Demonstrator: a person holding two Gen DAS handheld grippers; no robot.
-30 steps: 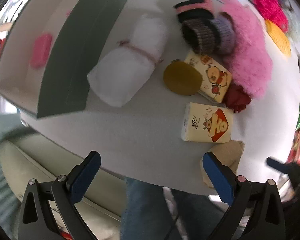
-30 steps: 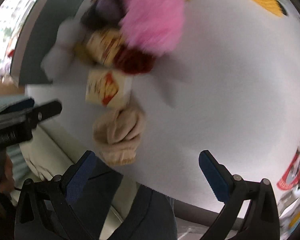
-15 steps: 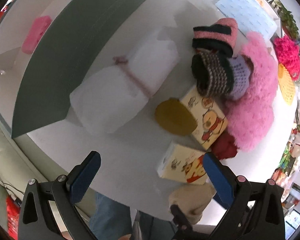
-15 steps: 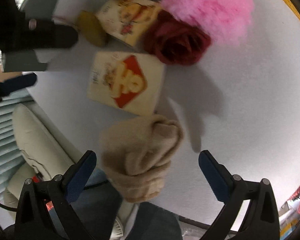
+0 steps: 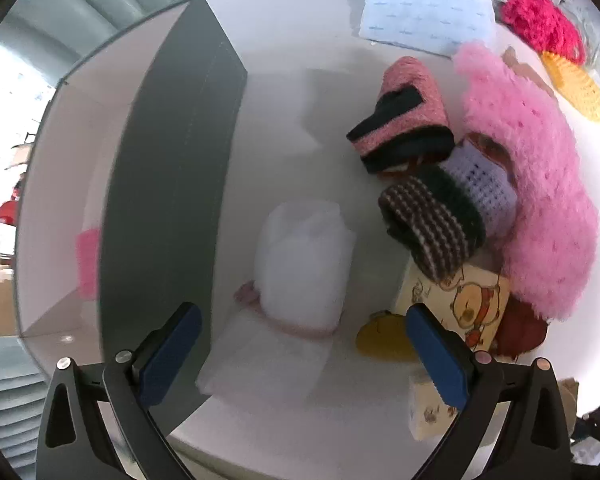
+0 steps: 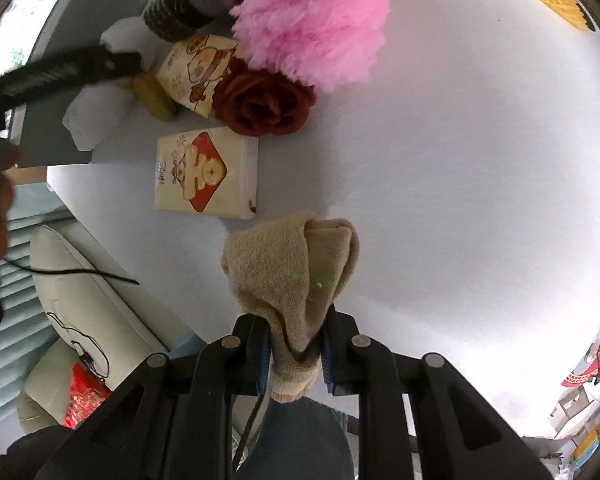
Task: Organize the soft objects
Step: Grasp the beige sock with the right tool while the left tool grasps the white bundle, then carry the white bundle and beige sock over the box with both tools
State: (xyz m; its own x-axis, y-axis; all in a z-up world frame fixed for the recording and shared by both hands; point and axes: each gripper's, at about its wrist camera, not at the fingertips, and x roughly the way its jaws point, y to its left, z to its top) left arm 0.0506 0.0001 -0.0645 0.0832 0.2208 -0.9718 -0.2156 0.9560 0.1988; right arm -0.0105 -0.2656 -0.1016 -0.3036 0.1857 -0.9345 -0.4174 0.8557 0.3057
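**Two jaws, two soft things: the sock is caught, the white roll waits**

Our right gripper (image 6: 296, 344) has just been closing its jaws, and now they are clamped on the low end of the tan sock (image 6: 292, 264). The sock points away from the jaws, up along the white surface (image 6: 460, 160), near its edge. Just past its far end lies a tissue pack (image 6: 206, 176).

Our left gripper (image 5: 300, 354) has its jaws wide apart, with nothing between them. The white roll (image 5: 304, 268) lies right in front of them, a bit ahead. Its long side runs away from us, so we think the jaws can close across its middle. The grey box (image 5: 172, 184) sits just to the left of the roll, so we think the left hand is nearer to it.
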